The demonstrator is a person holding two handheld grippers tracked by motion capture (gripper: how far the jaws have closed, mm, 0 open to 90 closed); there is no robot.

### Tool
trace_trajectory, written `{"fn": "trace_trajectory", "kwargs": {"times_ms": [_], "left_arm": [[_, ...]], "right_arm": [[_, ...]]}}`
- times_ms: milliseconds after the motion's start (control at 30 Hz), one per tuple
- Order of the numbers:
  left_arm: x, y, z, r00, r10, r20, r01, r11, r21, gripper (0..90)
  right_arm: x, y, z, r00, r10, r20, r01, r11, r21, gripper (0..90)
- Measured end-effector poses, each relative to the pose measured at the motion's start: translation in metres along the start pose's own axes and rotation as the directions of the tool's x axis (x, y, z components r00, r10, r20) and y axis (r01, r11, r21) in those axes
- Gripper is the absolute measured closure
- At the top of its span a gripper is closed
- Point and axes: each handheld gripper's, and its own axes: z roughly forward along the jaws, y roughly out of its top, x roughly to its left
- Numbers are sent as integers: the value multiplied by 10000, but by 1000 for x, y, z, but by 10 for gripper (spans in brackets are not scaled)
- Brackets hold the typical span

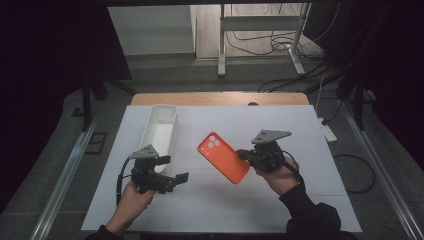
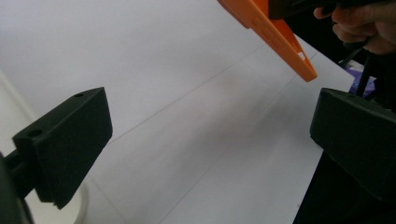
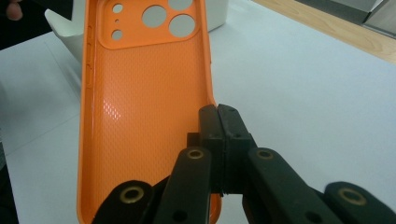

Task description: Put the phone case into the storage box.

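An orange phone case with several camera holes lies slanted over the middle of the table, hollow side up. My right gripper is shut on the case's right rim near the lower end. In the right gripper view the two pads press together on the thin edge of the case. In the left gripper view a corner of the case hangs above the sheet. My left gripper stands open at the front left, nothing between its jaws, pointing toward the case.
A long white bin stands at the back left, just beyond my left gripper. A white sheet covers the table, with a wooden edge at the far side. Cables and a metal frame lie on the floor beyond.
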Motion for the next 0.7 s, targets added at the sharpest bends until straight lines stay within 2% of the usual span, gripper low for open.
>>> {"fn": "trace_trajectory", "kwargs": {"times_ms": [267,467,700], "left_arm": [[1,13,17,9988,-109,480,102,9998,162,0],[1,19,26,9981,-107,613,84,9993,373,0],[1,23,36,9954,-357,886,304,9977,600,0]], "right_arm": [[2,2,0,9999,-35,104,37,9999,-132,891],[4,2,1,9997,-172,158,175,9997,-183,891],[6,3,2,9998,-139,160,144,9995,-285,891]]}}
